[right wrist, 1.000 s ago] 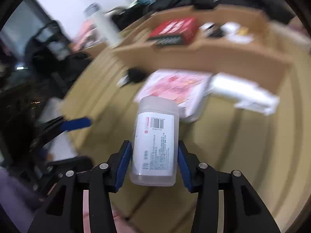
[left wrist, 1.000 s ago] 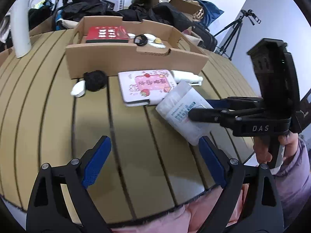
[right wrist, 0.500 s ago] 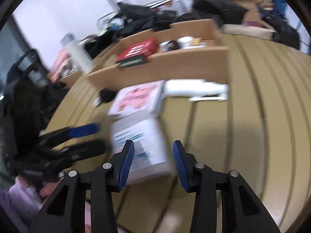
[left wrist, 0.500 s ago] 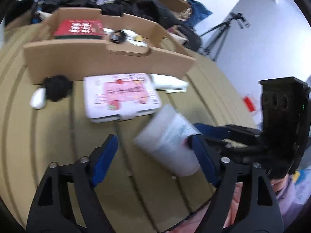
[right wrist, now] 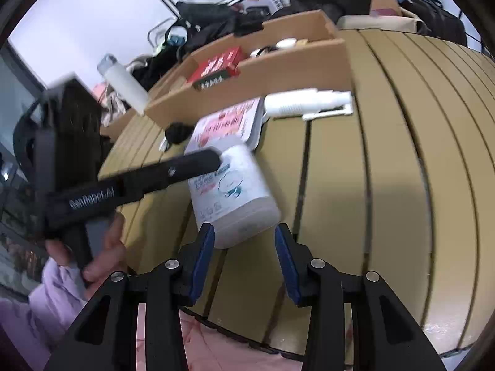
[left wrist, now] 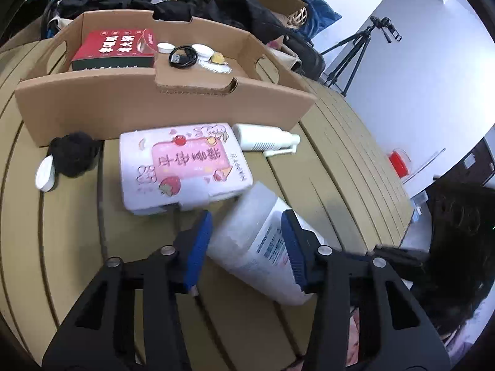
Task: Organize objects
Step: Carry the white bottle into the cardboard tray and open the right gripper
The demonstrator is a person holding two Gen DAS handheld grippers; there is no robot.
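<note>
The left gripper (left wrist: 247, 247) straddles a translucent plastic jar (left wrist: 256, 244) lying beside the pink box (left wrist: 182, 167), jaws apart, not visibly clamped. The right gripper (right wrist: 244, 262) hangs open and empty. The jar looks light, rigid and slick, best gripped mid-body.

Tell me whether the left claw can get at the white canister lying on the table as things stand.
Probably yes. The left claw is open and already straddles the white canister, one finger on each side. The right claw is open at the canister's other end, not gripping it.

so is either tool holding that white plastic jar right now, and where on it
The left tool straddles the white jar across its labelled sides; whether it is clamped cannot be told. The right tool is open at the jar's end, holding nothing.
</note>
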